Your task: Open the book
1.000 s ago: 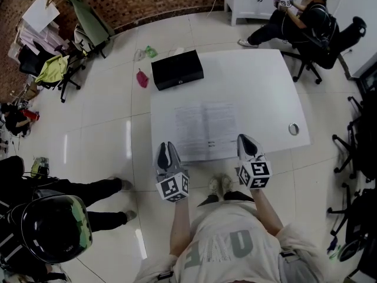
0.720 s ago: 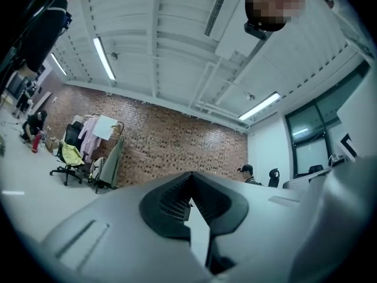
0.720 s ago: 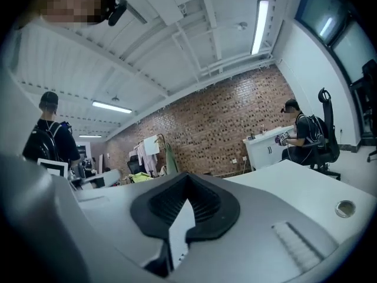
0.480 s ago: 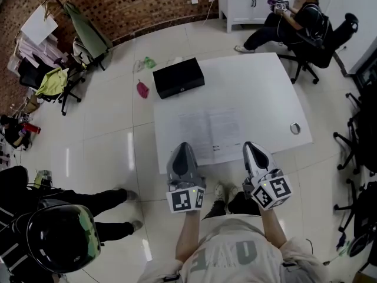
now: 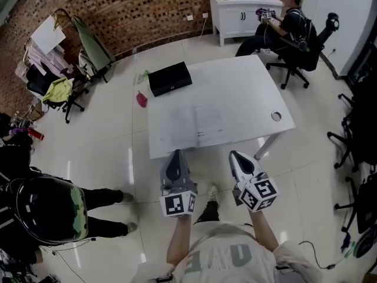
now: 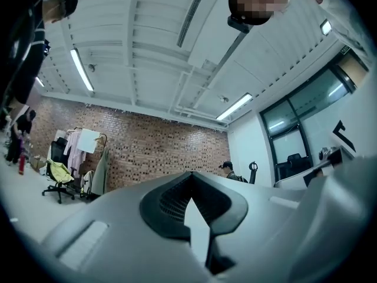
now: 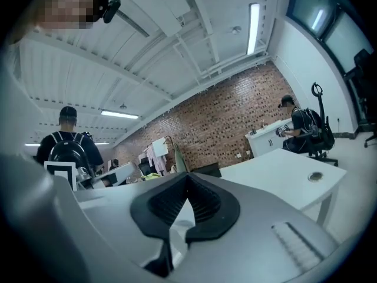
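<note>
Book (image 5: 197, 124): open flat at table (image 5: 247, 87) near edge. Left gripper (image 5: 175, 155), right gripper (image 5: 236, 156): clenched, empty, just off that edge, equally near.

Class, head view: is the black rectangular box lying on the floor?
No, the black rectangular box rests on the white rectangular table, at its far left corner.

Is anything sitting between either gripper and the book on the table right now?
Nothing visible. The left gripper and right gripper, both shut and empty, hang off the near edge of the table. Only bare tabletop separates them from the book, which lies open. The black box sits beyond it.
</note>
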`<state>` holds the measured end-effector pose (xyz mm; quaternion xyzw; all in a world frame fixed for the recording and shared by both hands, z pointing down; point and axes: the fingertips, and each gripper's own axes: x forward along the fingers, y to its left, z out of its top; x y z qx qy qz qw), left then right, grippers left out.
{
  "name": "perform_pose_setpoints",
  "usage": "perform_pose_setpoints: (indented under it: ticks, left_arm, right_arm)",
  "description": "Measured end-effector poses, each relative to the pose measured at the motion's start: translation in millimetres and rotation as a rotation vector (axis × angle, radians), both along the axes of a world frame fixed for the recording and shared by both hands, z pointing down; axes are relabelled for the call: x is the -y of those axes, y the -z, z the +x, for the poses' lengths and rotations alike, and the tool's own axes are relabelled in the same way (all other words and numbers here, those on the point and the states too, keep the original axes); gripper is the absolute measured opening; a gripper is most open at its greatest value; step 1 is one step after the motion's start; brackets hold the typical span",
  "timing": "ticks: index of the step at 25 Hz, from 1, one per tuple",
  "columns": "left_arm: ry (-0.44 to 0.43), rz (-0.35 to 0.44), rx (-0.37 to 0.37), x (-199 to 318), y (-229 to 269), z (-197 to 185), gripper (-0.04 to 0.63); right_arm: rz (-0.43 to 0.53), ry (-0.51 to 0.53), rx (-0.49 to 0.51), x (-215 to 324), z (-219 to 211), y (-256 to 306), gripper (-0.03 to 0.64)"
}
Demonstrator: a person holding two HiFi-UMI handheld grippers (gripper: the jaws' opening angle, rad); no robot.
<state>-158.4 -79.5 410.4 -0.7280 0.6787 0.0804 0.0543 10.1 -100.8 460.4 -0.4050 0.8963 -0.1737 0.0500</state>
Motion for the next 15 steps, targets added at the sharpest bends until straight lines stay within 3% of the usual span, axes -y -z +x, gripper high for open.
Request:
perform_pose_setpoints:
  ticks: [5,10,15]
  left_arm:
    - [0.015,-0.054,-0.103,-111.6,-44.4,43.3,0.018]
    - [0.027,-0.093,-0.105,-212.9,-61.2,82.5,0.018]
    - [0.005,-0.087,-0.079,-270.3,-36.4,114.0,0.018]
  right_arm:
    - [-0.050,0.088,0.082,-109.2,38.0,-23.8,0.005]
    - [-0.073,0.118,0.099,-202.6,72.2,-23.7,0.005]
    - [-0.076,0.120,0.058,-261.8,88.9,-15.2,0.003]
